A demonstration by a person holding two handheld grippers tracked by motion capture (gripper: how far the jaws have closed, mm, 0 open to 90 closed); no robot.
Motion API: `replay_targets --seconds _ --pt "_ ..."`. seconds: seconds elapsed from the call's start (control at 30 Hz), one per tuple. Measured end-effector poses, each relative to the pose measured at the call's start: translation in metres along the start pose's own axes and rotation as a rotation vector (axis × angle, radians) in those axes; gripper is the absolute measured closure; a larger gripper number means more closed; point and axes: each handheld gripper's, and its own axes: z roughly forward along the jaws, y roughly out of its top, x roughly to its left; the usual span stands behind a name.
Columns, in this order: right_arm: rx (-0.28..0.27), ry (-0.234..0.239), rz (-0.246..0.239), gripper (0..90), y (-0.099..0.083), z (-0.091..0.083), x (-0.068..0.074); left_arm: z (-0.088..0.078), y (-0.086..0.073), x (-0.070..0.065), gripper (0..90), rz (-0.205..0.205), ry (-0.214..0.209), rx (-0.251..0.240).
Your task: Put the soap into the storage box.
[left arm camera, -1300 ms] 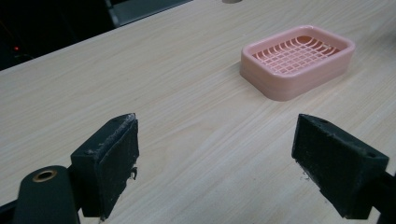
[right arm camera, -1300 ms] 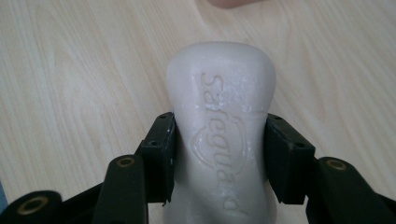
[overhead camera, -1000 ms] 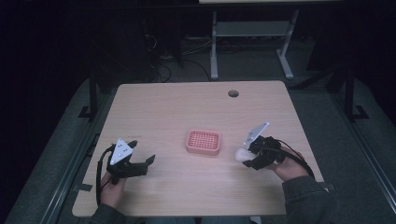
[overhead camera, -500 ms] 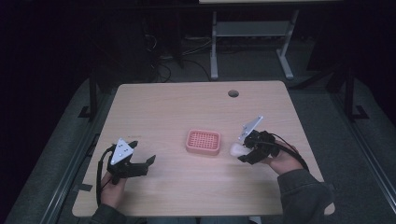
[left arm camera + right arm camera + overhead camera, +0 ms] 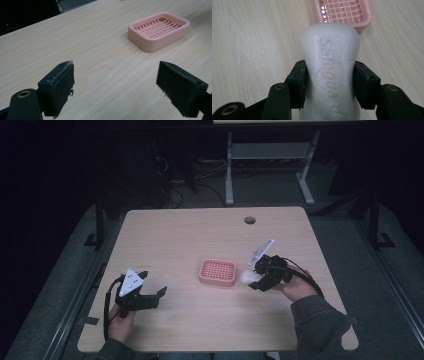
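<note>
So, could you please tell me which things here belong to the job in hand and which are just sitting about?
In the job:
- bar of soap, clamped in the right gripper
- pink soap dish, close ahead of it

Just there:
- left gripper, open and holding nothing
- metal stand on the floor beyond the table
- cables on the floor

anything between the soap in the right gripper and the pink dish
Nothing visible. The right gripper holds the soap bar just beside the pink soap dish, whose grid is empty; between them there is bare table.

High view overhead; gripper views close; all share soap dish (image 5: 217, 272).
</note>
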Motion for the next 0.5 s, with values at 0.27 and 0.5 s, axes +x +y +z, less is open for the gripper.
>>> replay_targets --seconds 0.27,0.5 --pt "-0.006 -0.008 -0.026 49.1 0.016 -0.001 -0.002 0.001 0.000 0.000 14.6 0.001 0.000 0.002" --pt "-0.001 0.002 -0.046 49.1 0.029 0.003 -0.002 0.001 0.000 -0.001 14.6 -0.001 0.000 0.001"
